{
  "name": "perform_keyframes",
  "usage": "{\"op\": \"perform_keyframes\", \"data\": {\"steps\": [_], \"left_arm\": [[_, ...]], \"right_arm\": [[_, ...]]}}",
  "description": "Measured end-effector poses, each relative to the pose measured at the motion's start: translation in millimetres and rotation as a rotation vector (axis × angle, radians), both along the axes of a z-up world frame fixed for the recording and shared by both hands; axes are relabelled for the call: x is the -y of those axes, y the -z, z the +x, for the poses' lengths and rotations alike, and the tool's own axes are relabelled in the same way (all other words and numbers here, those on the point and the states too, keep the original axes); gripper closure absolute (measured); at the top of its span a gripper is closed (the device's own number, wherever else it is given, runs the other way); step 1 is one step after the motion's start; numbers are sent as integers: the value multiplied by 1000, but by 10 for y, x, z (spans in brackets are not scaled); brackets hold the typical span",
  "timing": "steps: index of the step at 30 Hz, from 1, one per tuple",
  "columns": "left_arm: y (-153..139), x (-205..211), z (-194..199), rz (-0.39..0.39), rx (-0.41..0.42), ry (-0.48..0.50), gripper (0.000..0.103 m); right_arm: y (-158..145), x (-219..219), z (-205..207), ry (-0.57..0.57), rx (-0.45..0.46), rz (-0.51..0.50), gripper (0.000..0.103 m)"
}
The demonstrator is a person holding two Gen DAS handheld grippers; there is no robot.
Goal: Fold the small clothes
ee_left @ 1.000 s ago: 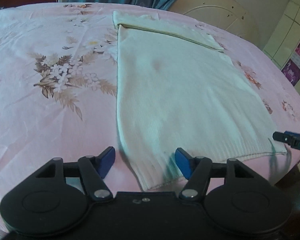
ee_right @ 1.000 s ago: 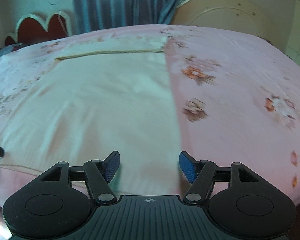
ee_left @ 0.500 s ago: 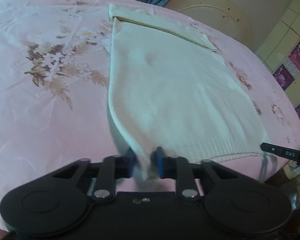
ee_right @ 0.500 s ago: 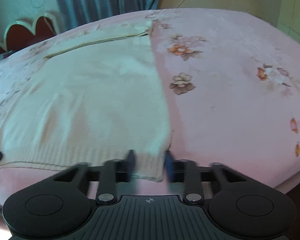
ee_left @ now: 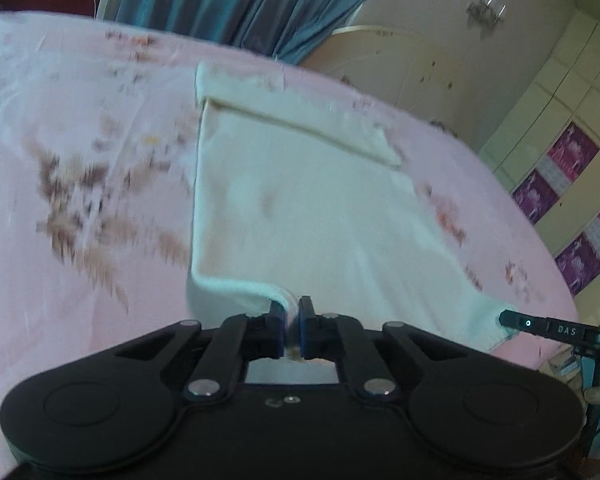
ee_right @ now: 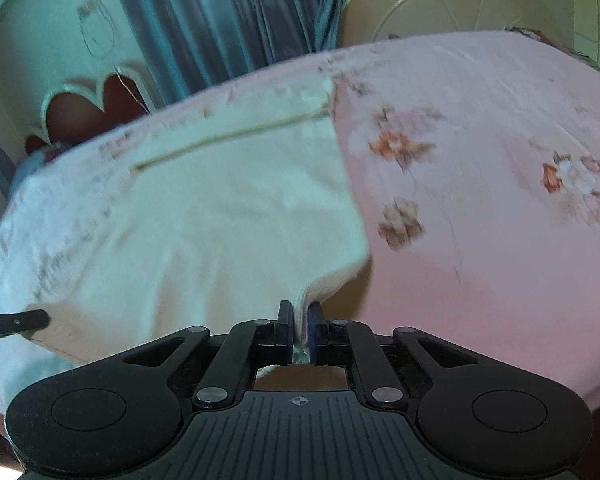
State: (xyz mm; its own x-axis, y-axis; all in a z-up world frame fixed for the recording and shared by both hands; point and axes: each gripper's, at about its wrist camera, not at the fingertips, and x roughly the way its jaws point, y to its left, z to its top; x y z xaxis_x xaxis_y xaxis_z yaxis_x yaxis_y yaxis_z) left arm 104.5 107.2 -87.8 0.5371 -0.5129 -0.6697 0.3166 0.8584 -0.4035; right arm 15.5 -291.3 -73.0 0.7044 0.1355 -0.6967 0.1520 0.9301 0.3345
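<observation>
A cream knitted sweater [ee_left: 300, 208] lies lengthwise on the pink flowered bed sheet [ee_left: 80, 184], its far end folded over. My left gripper [ee_left: 293, 314] is shut on the near left corner of its hem, and the cloth there curls up off the sheet. In the right wrist view the same sweater [ee_right: 220, 216] fills the left half, and my right gripper [ee_right: 300, 320] is shut on the near right hem corner, lifted a little. The right gripper's tip [ee_left: 516, 320] shows at the right edge of the left wrist view; the left gripper's tip [ee_right: 20, 320] shows at the left edge of the right wrist view.
Blue curtains [ee_left: 228, 4] hang behind the bed. A round cream board [ee_right: 440, 4] leans at the far side. A dark red headboard [ee_right: 88, 112] stands at the far left. White cupboards with purple panels [ee_left: 572, 184] line the right wall. The bed's near edge runs just below both grippers.
Both grippers went from open astride the hem corners to shut on them. Both have since risen, pulling the near hem up off the sheet.
</observation>
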Motion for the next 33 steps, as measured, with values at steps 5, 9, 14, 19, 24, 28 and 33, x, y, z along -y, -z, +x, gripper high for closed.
{"op": "perform_keyframes", "data": {"steps": [5, 9, 14, 19, 24, 28, 33], "left_arm": [[-163, 87, 264, -23, 65, -29, 97], [-261, 152, 562, -43, 105, -59, 97], [-370, 278, 977, -39, 165, -83, 97], [-434, 442, 1417, -28, 210, -95, 97], [-411, 580, 1892, -20, 234, -127, 97], [-343, 644, 2287, -11, 235, -161, 97], [-255, 702, 2721, 15, 223, -200, 97]], "right_arm": [[-206, 106, 308, 1, 69, 43, 97], [-298, 236, 669, 15, 115, 76, 97], [-333, 389, 1167, 36, 158, 88, 98], [-320, 551, 1684, 48, 187, 100, 98], [-250, 725, 2249, 73, 199, 125, 98], [-160, 827, 2719, 76, 195, 122, 98], [-32, 920, 3260, 75, 182, 126, 98]]}}
